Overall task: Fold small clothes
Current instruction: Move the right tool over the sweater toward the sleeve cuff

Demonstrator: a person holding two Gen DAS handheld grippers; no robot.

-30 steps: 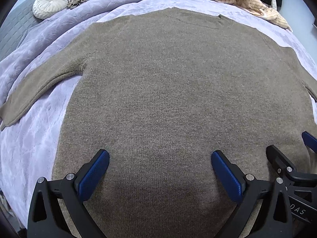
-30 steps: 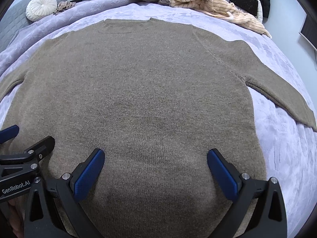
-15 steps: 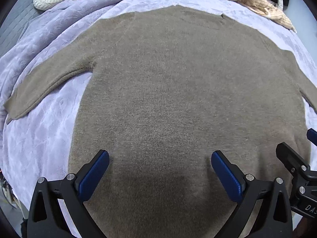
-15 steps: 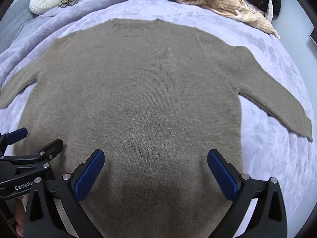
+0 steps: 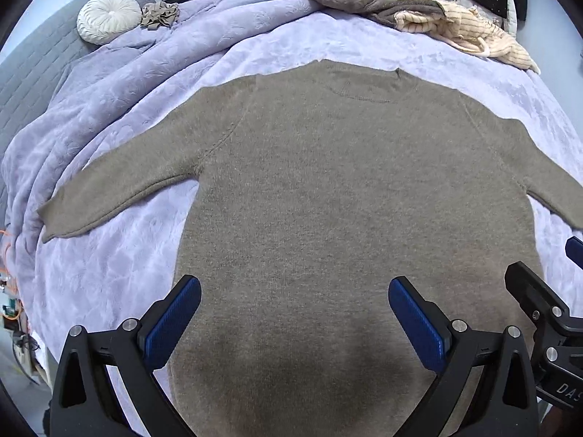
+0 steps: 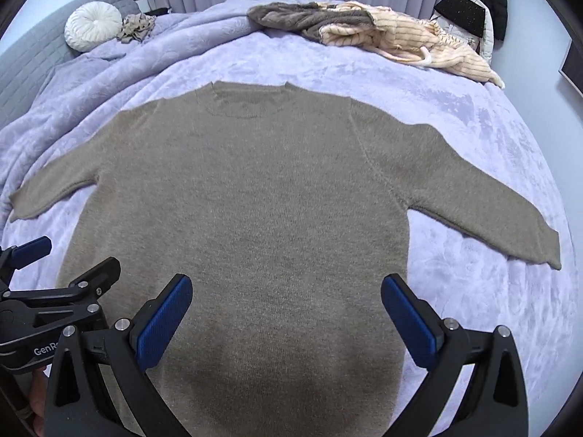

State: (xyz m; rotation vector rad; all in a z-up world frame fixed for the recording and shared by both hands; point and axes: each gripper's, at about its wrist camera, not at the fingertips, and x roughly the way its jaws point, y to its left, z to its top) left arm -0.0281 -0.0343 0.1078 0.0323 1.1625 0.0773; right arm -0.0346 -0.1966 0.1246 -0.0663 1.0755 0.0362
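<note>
Both my grippers hover wide open above the hem end of a taupe knit sweater, which lies flat and unfolded.

My left gripper and right gripper each hold nothing, blue pads spread well apart over the fabric. The sweater lies face-up on the lavender plush blanket, both sleeves stretched outward, neckline at the far side. The fuzzy knit looks soft and stretchy, so I judge a pinch could catch only the top layer, or grab the blanket pile with it, dragging the body askew. The heap of brown and cream striped clothes sits well apart, beyond the collar.
</note>
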